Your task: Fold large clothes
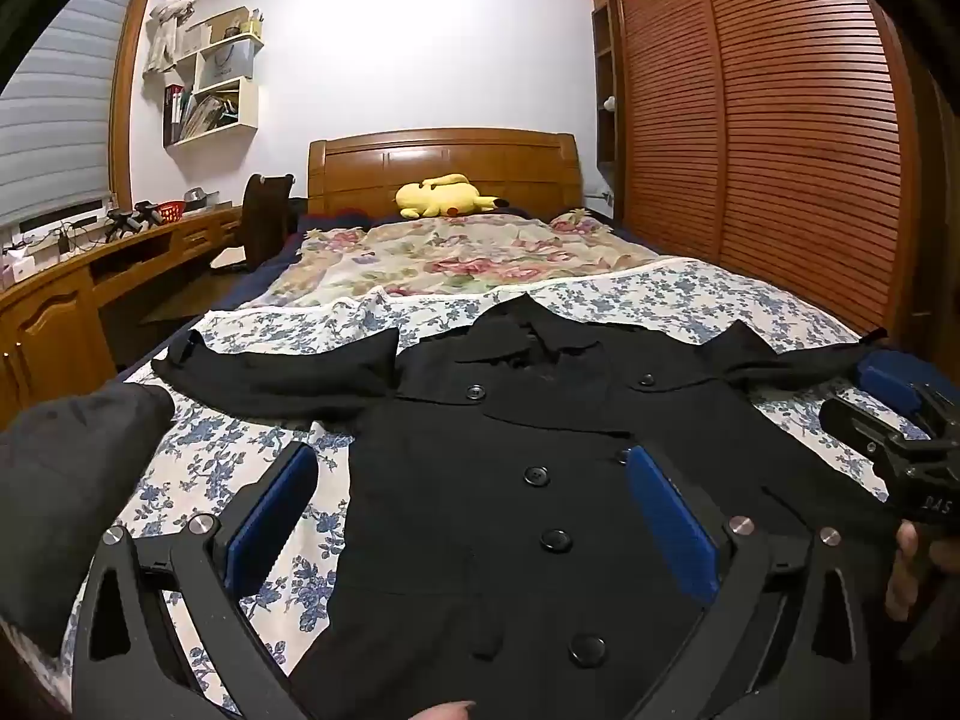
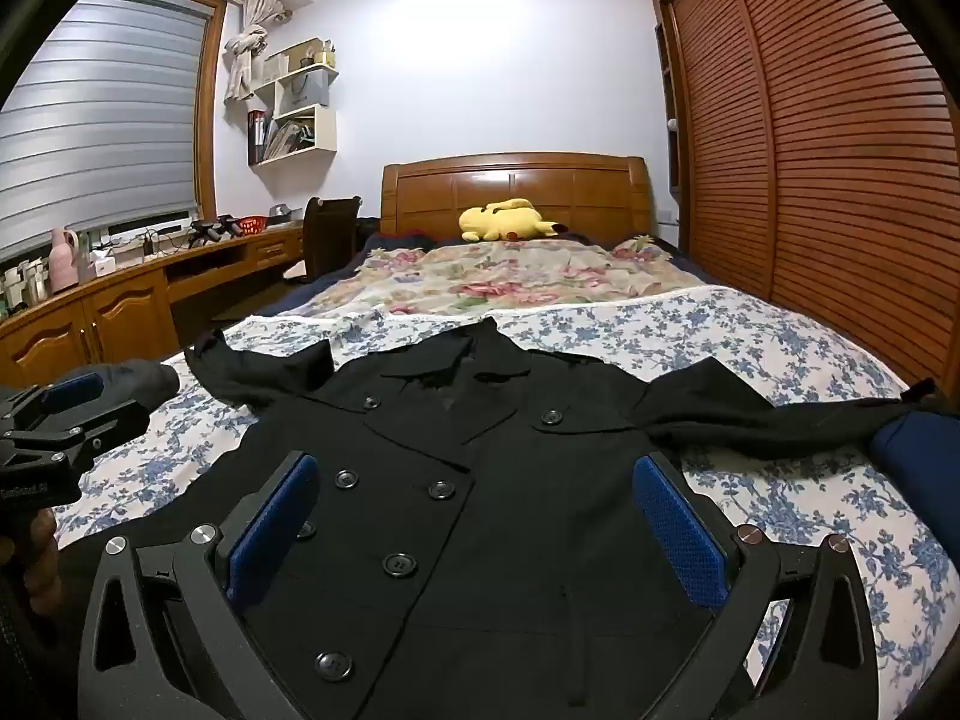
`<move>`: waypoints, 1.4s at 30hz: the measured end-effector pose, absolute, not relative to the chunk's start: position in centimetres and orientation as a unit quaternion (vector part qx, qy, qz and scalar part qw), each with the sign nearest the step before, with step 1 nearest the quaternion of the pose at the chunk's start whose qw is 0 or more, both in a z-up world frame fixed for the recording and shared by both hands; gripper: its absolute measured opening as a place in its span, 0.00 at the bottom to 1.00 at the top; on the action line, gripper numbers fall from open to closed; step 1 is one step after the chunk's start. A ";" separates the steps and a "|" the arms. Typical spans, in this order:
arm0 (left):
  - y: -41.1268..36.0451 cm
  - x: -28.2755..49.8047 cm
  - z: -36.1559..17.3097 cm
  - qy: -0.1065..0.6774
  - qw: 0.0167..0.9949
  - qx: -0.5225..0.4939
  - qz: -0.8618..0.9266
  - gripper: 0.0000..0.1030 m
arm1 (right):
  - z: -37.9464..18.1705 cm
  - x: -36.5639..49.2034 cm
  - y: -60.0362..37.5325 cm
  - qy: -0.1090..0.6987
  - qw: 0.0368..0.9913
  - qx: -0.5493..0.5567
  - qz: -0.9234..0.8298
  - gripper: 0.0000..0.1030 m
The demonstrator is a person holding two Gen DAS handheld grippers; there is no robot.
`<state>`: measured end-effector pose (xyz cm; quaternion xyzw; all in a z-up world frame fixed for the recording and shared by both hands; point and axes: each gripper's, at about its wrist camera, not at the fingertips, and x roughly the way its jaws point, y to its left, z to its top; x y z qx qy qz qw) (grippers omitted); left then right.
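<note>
Coat: a black double-breasted coat (image 1: 540, 468) lies face up and buttoned on the bed (image 2: 750, 324), collar toward the headboard, both sleeves spread out to the sides.
Left sleeve: (image 1: 282, 372) stretched flat across the blue-flowered sheet, cuff near the bed's left edge.
Right sleeve: (image 2: 768, 414) stretched toward the bed's right edge, cuff close to a dark blue object there (what it is cannot be told).
Left tongs: (image 1: 474, 516) spread wide apart, hovering over the coat's left flank, gripping nothing.
Right tongs: (image 2: 480, 516) also wide apart, over the coat's front panel, nothing between the pads.
Step in hand: by my reading the very start; the coat is laid out and no fold has been made.
Next move: likely each pair of tongs goes out to its own sleeve, pinches near the cuff, and brings it across the chest (the cloth looks heavy, so a firm bite on the cloth is needed).
Background: yellow plush toy (image 1: 447, 195) by the headboard, well clear.
</note>
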<state>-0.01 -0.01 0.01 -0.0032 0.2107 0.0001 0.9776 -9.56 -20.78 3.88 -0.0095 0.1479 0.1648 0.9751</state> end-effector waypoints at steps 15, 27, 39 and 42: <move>0.0 0.1 -0.1 0.210 0.978 -0.002 0.002 1.00 | 3.8 -9.8 -20.7 0.141 0.976 -0.009 0.165 1.00; 0.2 0.2 -0.3 0.209 0.978 -0.003 0.002 1.00 | 3.8 -9.6 -20.7 0.140 0.976 -0.009 0.166 1.00; 0.1 0.2 -0.3 0.209 0.978 -0.002 0.003 1.00 | 3.8 -9.6 -20.8 0.141 0.976 -0.008 0.166 1.00; 0.1 0.2 -0.3 0.209 0.978 -0.002 0.003 1.00 | 3.8 -9.6 -20.9 0.141 0.976 -0.008 0.166 1.00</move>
